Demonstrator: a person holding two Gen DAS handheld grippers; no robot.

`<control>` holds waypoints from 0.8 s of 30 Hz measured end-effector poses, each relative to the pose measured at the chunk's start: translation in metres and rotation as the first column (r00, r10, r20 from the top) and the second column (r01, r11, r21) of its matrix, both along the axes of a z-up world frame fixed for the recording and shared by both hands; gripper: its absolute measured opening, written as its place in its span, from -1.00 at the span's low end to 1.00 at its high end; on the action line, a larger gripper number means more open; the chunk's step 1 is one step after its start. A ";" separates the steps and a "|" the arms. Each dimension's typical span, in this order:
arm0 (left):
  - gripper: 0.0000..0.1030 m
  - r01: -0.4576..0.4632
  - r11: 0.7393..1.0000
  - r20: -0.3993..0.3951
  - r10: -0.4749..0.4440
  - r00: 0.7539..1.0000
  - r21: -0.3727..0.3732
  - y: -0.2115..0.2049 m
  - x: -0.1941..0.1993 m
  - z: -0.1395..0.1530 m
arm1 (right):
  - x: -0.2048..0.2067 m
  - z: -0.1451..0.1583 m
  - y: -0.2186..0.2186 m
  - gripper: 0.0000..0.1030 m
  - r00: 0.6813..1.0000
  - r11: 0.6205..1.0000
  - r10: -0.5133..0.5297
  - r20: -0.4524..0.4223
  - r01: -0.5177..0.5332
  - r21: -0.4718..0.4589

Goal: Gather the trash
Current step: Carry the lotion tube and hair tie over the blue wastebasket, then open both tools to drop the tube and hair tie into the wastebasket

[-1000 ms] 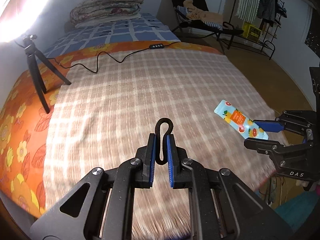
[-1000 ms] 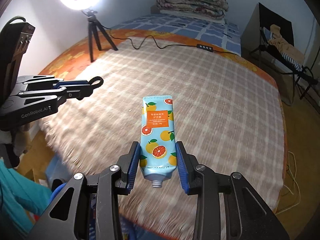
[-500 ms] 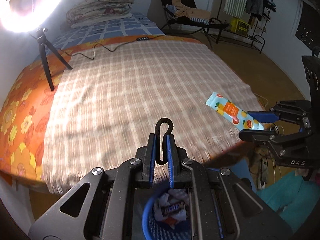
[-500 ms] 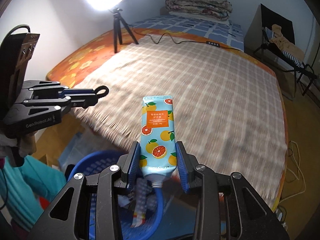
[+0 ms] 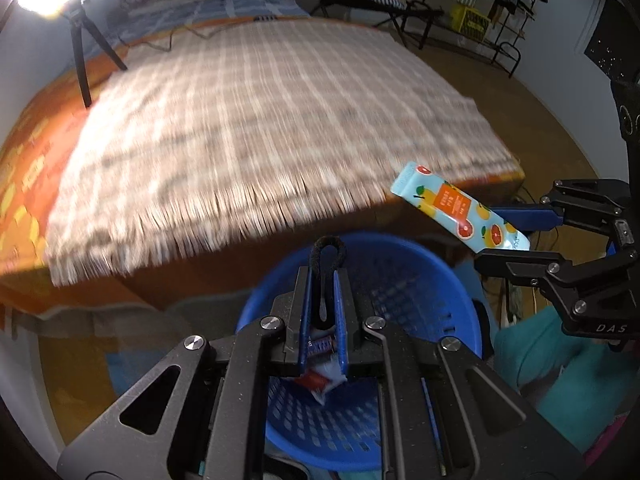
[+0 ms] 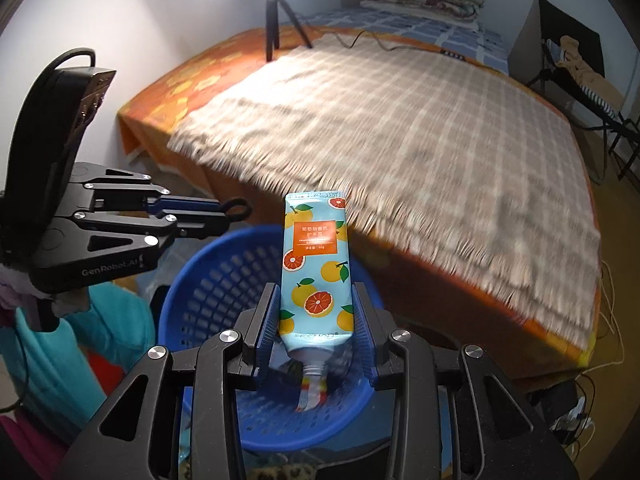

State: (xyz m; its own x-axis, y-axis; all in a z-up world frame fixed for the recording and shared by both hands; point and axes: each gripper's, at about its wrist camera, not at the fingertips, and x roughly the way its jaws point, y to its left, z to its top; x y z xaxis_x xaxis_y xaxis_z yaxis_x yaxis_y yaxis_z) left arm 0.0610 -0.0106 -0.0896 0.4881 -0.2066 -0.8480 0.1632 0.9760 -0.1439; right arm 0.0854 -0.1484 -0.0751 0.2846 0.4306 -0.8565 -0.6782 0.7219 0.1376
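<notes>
Holding a light blue tube printed with oranges and grapefruit slices, the right gripper has its fingers pressed on the tube's lower sides, the crimped end pointing up and the bare threaded neck pointing down, with no cap on it. The tube hangs just above a blue perforated basket standing on the floor beside the bed. The left gripper has its fingers narrowed on a black elastic hair tie, squeezed into a thin loop whose rounded end sticks out past the fingertips, also above the basket. The left wrist view looks down between the fingers at wrappers lying in the basket; from the right wrist only a striped scrap under the tube's neck shows. The left view shows the tube side-on and tilted. Farther off, a brown checked blanket covers the bed, with a tripod and ring light on it.
</notes>
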 end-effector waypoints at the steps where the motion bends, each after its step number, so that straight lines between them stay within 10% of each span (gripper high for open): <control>1: -0.82 0.002 1.000 -0.009 -0.002 1.000 -0.001 -0.001 -0.003 -0.004 | -0.003 -0.004 0.001 -0.34 1.000 1.000 0.003 -0.009 -0.003 -0.004; 24: -0.80 0.021 1.000 -0.147 -0.020 0.989 0.007 -0.008 -0.031 -0.054 | -0.026 -0.054 0.003 -0.34 0.992 0.999 -0.010 -0.123 0.004 -0.049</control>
State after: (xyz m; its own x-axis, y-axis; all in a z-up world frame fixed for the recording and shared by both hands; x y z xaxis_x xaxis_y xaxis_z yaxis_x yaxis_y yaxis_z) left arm 0.0298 -0.0184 -0.1435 0.3540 -0.2073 -0.9120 0.1608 0.9741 -0.1590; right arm 0.0598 -0.1455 -0.1294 0.1790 0.3863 -0.9048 -0.6531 0.7345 0.1844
